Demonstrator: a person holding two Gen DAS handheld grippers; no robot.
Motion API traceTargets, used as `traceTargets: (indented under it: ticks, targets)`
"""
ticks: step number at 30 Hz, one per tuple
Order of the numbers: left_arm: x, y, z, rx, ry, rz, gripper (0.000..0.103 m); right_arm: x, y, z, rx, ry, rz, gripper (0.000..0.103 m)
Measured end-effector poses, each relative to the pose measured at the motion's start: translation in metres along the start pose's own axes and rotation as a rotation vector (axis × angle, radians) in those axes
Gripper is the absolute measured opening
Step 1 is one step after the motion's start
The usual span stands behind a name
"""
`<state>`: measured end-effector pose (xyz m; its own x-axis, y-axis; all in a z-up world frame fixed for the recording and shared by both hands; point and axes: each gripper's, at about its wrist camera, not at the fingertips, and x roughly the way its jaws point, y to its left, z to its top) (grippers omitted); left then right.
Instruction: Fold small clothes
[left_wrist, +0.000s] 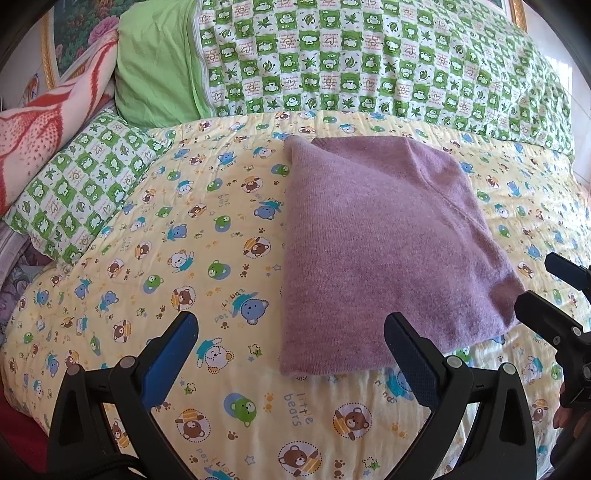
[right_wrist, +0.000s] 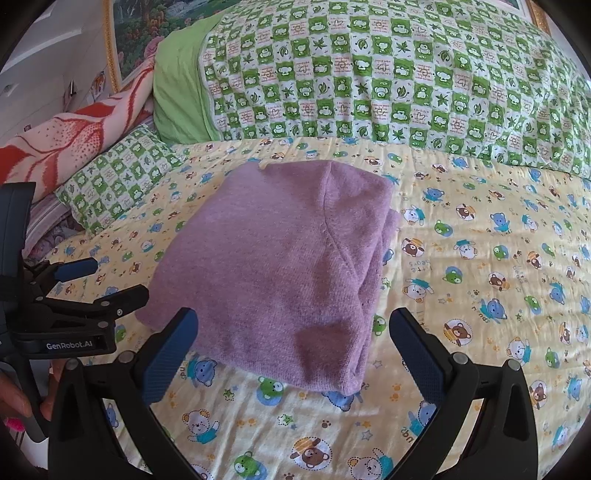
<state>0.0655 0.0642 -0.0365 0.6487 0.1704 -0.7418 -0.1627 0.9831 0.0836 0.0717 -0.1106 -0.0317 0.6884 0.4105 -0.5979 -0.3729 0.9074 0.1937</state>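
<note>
We hold our left gripper (left_wrist: 291, 347) with jaws spread wide, empty, above the bedsheet. Our right gripper (right_wrist: 293, 341) is likewise agape. The folded purple knit garment (left_wrist: 373, 254) lies flat just ahead of both, on the yellow bear-print quilted sheet (left_wrist: 155, 236), its long axis running away from us toward the green checked duvet (left_wrist: 369, 59).

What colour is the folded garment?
Purple knit garment, solid colour; clearest in the right wrist view.
</note>
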Motion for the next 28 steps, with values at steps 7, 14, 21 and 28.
traceTargets:
  ticks: [7,14,21,28]
  targets:
    - [0.004,0.001,0.004,0.003,0.003,-0.008,0.101,0.0,0.0,0.0,0.001,0.002,0.001,0.103]
    - [0.007,0.003,0.009,-0.002,0.015,-0.011,0.101,0.004,-0.002,0.003,0.004,0.014,0.003,0.103]
    - [0.008,0.004,0.015,0.002,0.015,-0.009,0.101,0.006,-0.007,0.009,0.016,0.014,0.005,0.103]
    - [0.011,0.007,0.019,-0.005,0.03,-0.004,0.101,0.009,-0.014,0.014,0.038,0.022,0.003,0.103]
